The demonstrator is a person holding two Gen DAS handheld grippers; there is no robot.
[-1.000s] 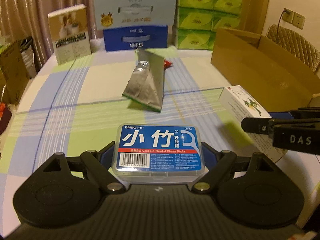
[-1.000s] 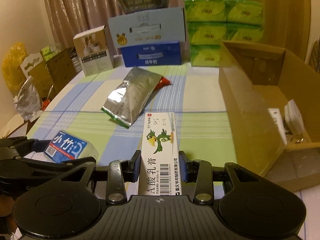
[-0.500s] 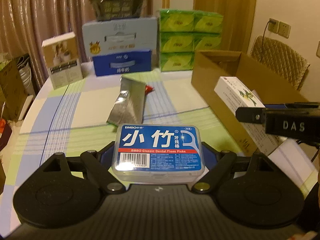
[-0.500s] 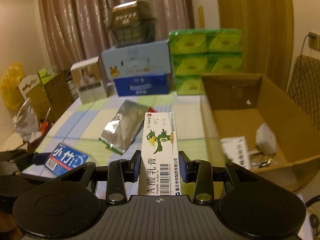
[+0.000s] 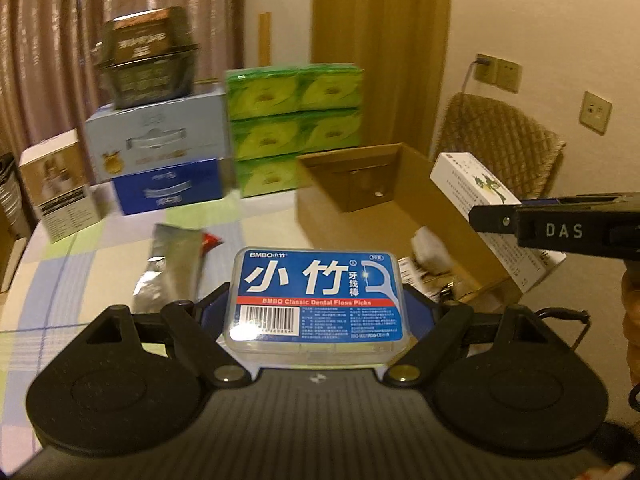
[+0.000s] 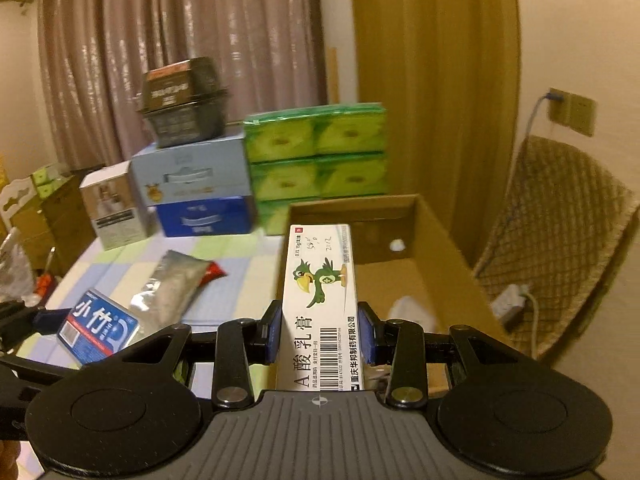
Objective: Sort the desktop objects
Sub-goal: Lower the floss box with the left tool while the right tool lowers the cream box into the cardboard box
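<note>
**Both loads raised, headed for the open carton**

Carrying step in hand, by the look of it. Left gripper [image 5: 316, 316] clenched on the clear plastic floss-pick case with the blue label [image 5: 318, 294], held at lower centre of the left wrist view, clear of the checked bench cloth [image 5: 60, 276]. Right gripper [image 6: 320, 336] clamped on the long white ointment carton with the green parrot print [image 6: 320, 300], standing lengthwise at centre of the right wrist view, its far end overlapping the near wall of the open brown cardboard box [image 6: 440, 248].

Next, probably: bring each load over the box mouth, lower, then release, one after the other, since both grippers crowd the same opening.

Inside the box, a few small white items on the floor, too blurred to name. Left on the bench, a crumpled silver foil pouch [image 5: 172, 268] at centre left. Behind, stacked green tissue packs [image 5: 296, 120] and blue boxes, well apart from the path.
</note>
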